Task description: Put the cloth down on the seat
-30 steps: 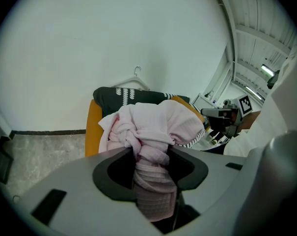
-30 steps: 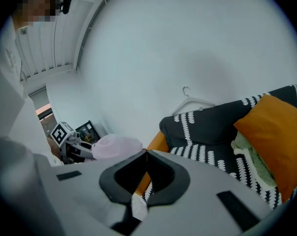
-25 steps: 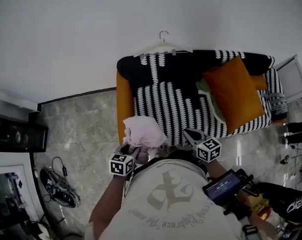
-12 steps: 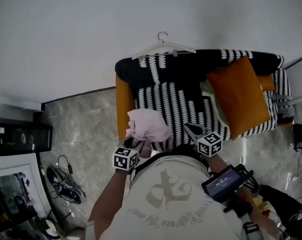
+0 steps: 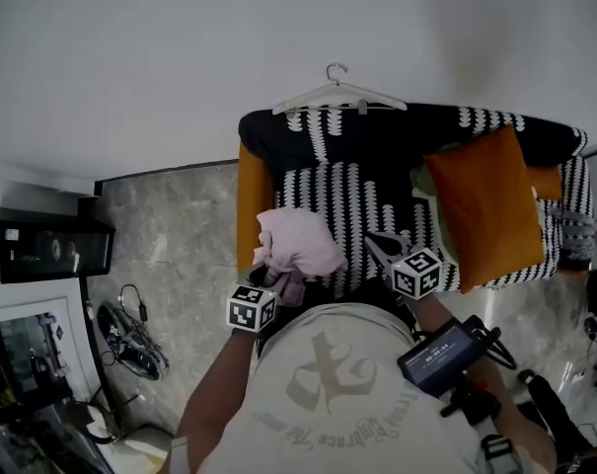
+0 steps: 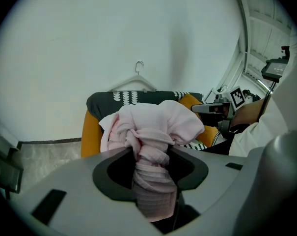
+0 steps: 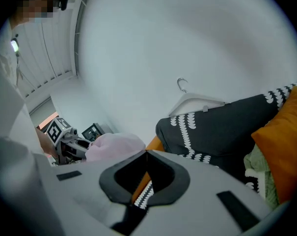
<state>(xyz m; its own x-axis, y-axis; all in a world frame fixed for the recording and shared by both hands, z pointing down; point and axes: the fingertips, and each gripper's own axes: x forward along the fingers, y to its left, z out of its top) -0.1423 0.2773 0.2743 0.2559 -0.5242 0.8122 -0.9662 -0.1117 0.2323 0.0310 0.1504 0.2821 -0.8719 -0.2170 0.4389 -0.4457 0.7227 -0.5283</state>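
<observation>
A bunched pink cloth (image 5: 296, 243) hangs over the front left corner of the sofa seat (image 5: 347, 205), which has a black-and-white patterned cover. My left gripper (image 5: 276, 276) is shut on the cloth's twisted lower part. In the left gripper view the cloth (image 6: 153, 124) bulges out above the left gripper (image 6: 150, 156) and hides much of the seat. My right gripper (image 5: 382, 250) is beside it over the seat's front edge, shut with nothing in it. In the right gripper view the right gripper (image 7: 147, 154) has its tips touching, with the cloth (image 7: 114, 145) to its left.
An orange cushion (image 5: 485, 210) leans on the sofa's right half with a pale green cloth (image 5: 421, 191) beside it. A white hanger (image 5: 339, 97) rests on the backrest. A black cabinet (image 5: 51, 245) and cables (image 5: 130, 339) lie on the marble floor at left.
Both grippers have moved a little forward toward the sofa, the left one carrying the cloth further over the seat's front left corner. The grip on the cloth looks the same.
</observation>
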